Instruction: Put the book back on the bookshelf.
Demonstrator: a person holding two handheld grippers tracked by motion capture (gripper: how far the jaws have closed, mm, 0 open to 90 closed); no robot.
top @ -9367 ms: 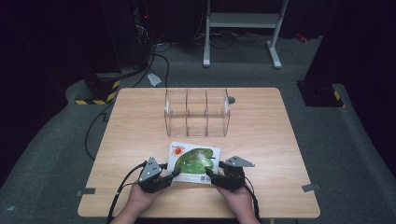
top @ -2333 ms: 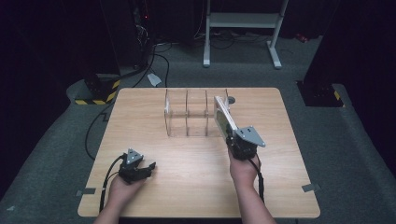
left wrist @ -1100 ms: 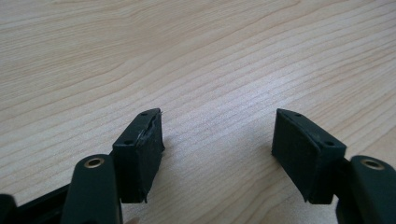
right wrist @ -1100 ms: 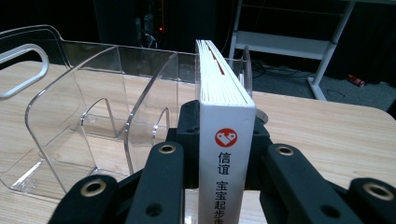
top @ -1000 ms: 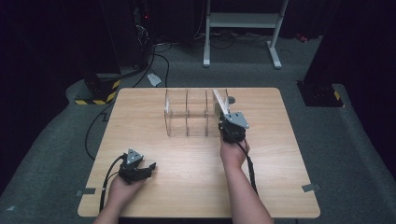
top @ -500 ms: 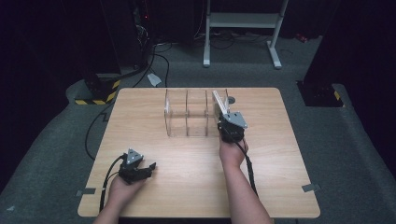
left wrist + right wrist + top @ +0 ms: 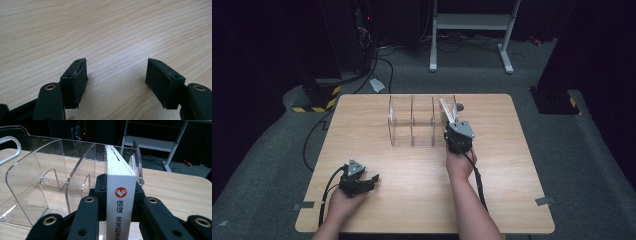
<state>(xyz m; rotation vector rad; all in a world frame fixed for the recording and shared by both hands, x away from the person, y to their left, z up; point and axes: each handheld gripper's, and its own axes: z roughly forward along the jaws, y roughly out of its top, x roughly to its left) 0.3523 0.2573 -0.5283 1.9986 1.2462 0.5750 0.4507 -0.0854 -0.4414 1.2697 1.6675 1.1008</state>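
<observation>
A clear acrylic rack (image 7: 412, 122) with three compartments stands at the table's far middle. My right gripper (image 7: 452, 127) is shut on a thin white book (image 7: 446, 109), held upright on edge at the rack's right end. In the right gripper view the book (image 7: 120, 173) has a white spine with a red logo and runs forward into the rightmost compartment of the rack (image 7: 50, 167), between a divider and the end wall; my right gripper (image 7: 120, 188) clamps its near end. My left gripper (image 7: 371, 180) rests near the front left, and in its own view it (image 7: 116, 80) stands open with nothing between its jaws.
The wooden table (image 7: 522, 165) has bare surface around both hands. A small round grey mark (image 7: 460, 107) lies just behind the rack's right end. Cables, a yellow-black striped block (image 7: 314, 100) and a white frame stand (image 7: 472, 30) are on the dark floor beyond.
Earlier the book lay flat near the front edge between both grippers. The right gripper has since carried it upright to the rack's right end. Over the last second nothing has visibly moved.
</observation>
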